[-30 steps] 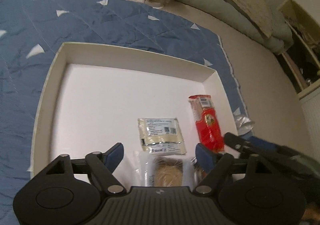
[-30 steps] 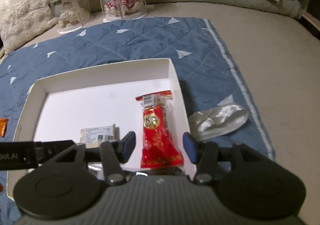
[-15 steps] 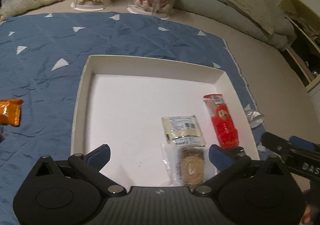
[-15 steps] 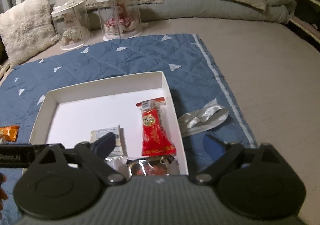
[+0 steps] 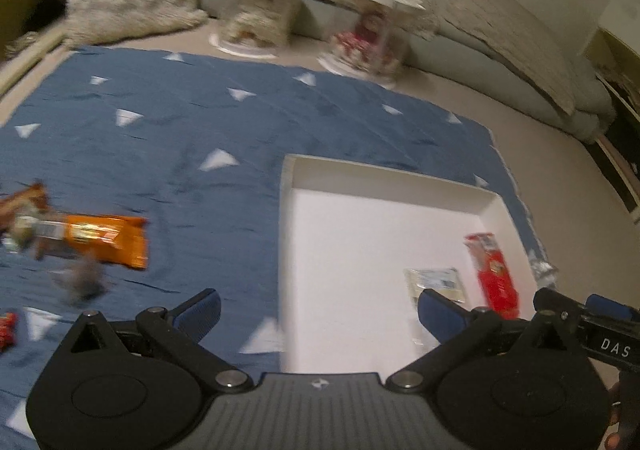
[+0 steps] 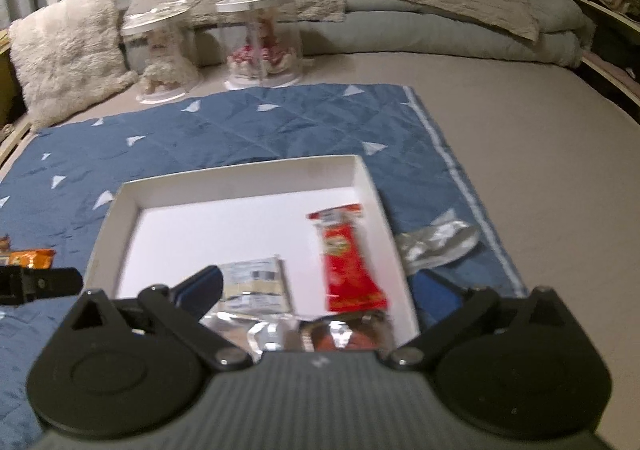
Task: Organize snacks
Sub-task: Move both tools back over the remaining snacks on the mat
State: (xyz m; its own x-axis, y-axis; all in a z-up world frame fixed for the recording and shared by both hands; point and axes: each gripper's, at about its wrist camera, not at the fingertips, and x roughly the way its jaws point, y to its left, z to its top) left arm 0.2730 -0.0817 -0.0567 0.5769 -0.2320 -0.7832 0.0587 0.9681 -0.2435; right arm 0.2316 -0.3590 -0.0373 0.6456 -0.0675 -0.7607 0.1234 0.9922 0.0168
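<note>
Your left gripper point(image 5: 318, 308) stands wide with nothing between its pads, hanging over the left wall of the white box point(image 5: 285, 234); your right gripper point(image 6: 320, 290) is just as wide and empty above the box's near right part. The left view is smeared, so the heap of snacks at its left edge is hard to read: you can make out an orange wrapper point(image 5: 100, 240) on the blue quilt point(image 5: 192, 138), a brownish pack cut off behind it and a grey blur just nearer. Inside the box, the red packet point(image 6: 348, 266) lies lengthwise along the right wall, with a pale labelled sachet point(image 6: 254, 284) to its left. Nearer still, two shiny packs are half hidden behind your right gripper's body; their print cannot be read. A crumpled silver wrapper point(image 6: 438, 244) lies on the quilt just right of the box.
</note>
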